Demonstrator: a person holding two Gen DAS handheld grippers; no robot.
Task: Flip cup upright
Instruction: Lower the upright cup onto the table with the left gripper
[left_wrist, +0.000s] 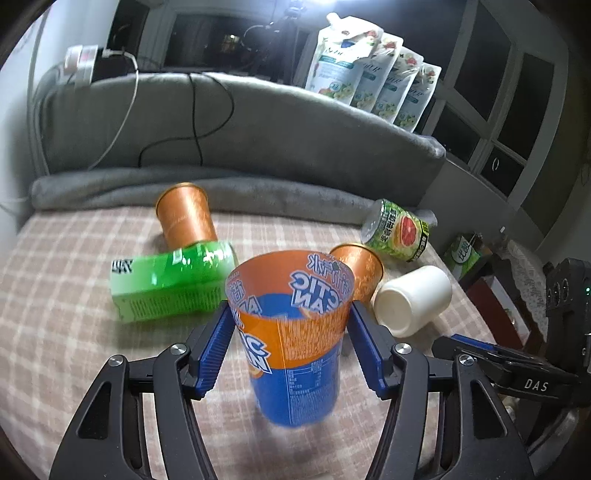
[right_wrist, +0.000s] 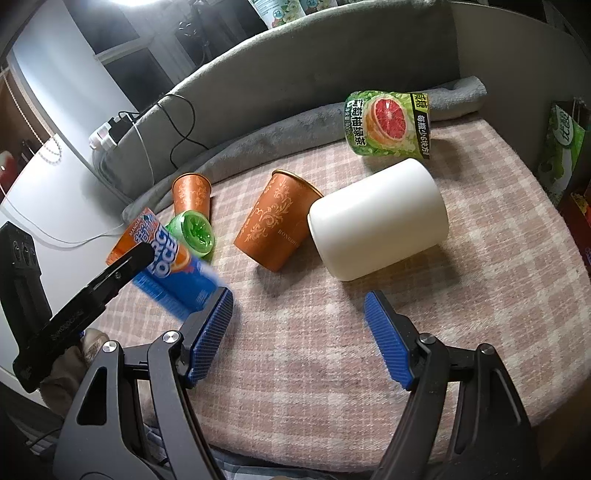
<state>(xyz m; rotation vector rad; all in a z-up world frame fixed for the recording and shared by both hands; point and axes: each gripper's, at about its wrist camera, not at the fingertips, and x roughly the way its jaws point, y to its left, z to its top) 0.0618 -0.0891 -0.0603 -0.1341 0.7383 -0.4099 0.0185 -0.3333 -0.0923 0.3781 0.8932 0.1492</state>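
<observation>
An orange-and-blue printed cup (left_wrist: 295, 343) sits between the blue pads of my left gripper (left_wrist: 290, 347), open end up and toward the camera, blurred at its base. The pads stand close beside its walls; I cannot tell whether they press it. In the right wrist view the same cup (right_wrist: 173, 273) is tilted above the checked cloth (right_wrist: 480, 277), with the left gripper's black finger across it. My right gripper (right_wrist: 299, 339) is open and empty, in front of a white cup (right_wrist: 376, 221) lying on its side. Two orange patterned cups (right_wrist: 275, 221) (right_wrist: 192, 194) lie tipped over.
A green bottle (left_wrist: 170, 280) lies on its side at the left. A grapefruit-label cup (right_wrist: 388, 123) lies at the back right. A rolled grey blanket (left_wrist: 221, 188) and a grey padded back edge the cloth, with cables over it. Refill pouches (left_wrist: 369, 70) stand behind.
</observation>
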